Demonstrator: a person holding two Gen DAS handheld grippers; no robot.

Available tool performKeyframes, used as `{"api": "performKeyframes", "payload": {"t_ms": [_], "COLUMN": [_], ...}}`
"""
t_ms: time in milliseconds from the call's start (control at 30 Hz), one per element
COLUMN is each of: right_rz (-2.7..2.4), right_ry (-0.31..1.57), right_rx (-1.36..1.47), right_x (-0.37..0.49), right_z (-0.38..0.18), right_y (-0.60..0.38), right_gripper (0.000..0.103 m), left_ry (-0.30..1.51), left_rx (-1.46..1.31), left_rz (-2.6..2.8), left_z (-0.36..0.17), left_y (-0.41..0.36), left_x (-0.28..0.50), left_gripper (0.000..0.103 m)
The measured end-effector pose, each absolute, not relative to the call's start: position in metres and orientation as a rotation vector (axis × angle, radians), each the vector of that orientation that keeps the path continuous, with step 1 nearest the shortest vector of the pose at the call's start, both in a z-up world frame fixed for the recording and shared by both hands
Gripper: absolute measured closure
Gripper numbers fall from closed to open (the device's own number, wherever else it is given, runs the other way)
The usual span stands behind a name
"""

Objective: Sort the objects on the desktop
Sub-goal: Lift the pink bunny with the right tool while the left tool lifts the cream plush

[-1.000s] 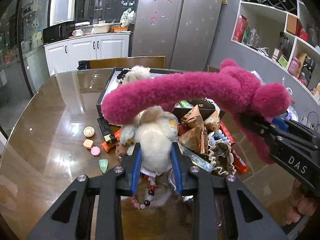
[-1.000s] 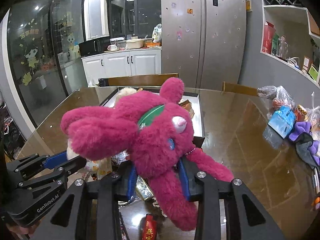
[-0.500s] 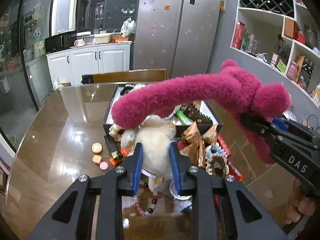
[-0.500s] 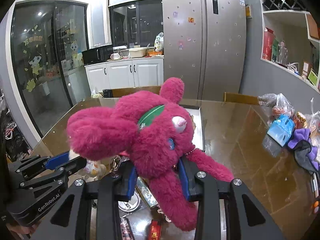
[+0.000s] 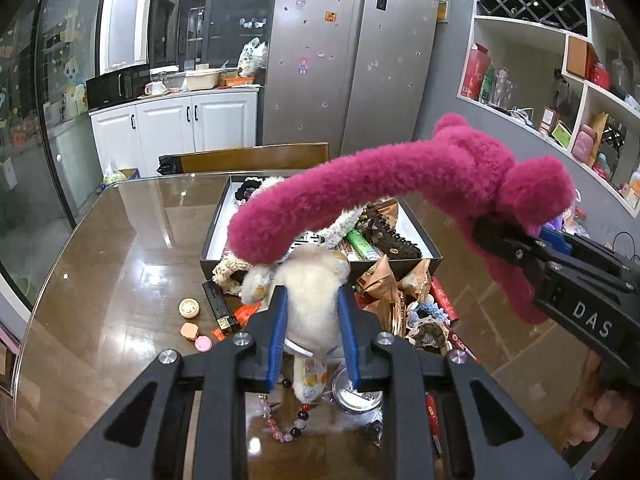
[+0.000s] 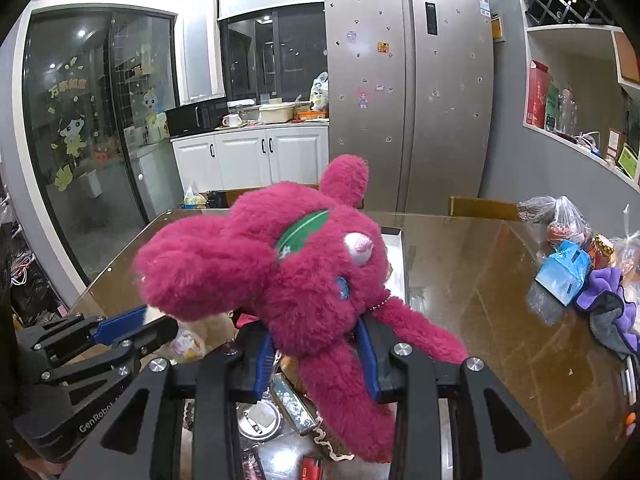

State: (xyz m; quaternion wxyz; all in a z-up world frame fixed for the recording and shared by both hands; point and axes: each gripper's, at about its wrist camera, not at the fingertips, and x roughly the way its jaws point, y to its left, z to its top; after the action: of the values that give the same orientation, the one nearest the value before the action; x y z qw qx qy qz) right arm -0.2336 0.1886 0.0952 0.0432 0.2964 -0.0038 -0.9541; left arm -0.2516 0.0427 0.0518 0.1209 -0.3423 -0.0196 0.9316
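Note:
My left gripper is shut on a cream plush toy, which hangs above the clutter on the brown glass-topped table. My right gripper is shut on the body of a big magenta plush bear. In the left wrist view the bear arches across above the cream toy, with the right gripper at its right end. The right wrist view shows the left gripper low at the left. A black box with a white inside stands behind, holding several items.
Snack packets, a bead bracelet, small round tins and a round metal lid lie in front of the box. Bags, a blue carton and a purple cloth crowd the table's right side. A chair back stands behind.
Both grippers have risen with their plush toys. The cream toy now hangs higher over the pile, and the table and box look farther below.

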Motion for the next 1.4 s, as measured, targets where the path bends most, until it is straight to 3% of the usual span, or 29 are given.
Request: {"api": "performKeyframes", "payload": {"t_ms": [400,433,467,767,1400], "right_rz": [-2.93,-2.93,-2.928,-2.932,-2.922], "right_ry": [-0.001,0.005,0.006,0.026,0.004], "right_rx": [0.887,0.885,0.881,0.877,0.932], "right_x": [-0.252,-0.254,-0.257,-0.292,-0.307], "right_z": [0.106,0.108,0.11,0.117,0.102], "right_y": [0.19,0.189,0.187,0.185,0.202], "right_gripper": [0.067,0.067,0.067,0.067,0.067], "left_ry": [-0.059,-0.056,-0.064,-0.041,-0.109], "left_rx": [-0.999,-0.995,-0.992,-1.006,-1.173], "left_rz": [2.71,2.716,2.718,2.721,2.489], "left_z": [0.06,0.061,0.063,0.068,-0.012], "left_y": [0.047,0.048,0.048,0.052,0.091], "left_x": [-0.276,-0.279,-0.282,-0.322,-0.307], "left_gripper": [0.08,0.101,0.103,0.103,0.103]}}
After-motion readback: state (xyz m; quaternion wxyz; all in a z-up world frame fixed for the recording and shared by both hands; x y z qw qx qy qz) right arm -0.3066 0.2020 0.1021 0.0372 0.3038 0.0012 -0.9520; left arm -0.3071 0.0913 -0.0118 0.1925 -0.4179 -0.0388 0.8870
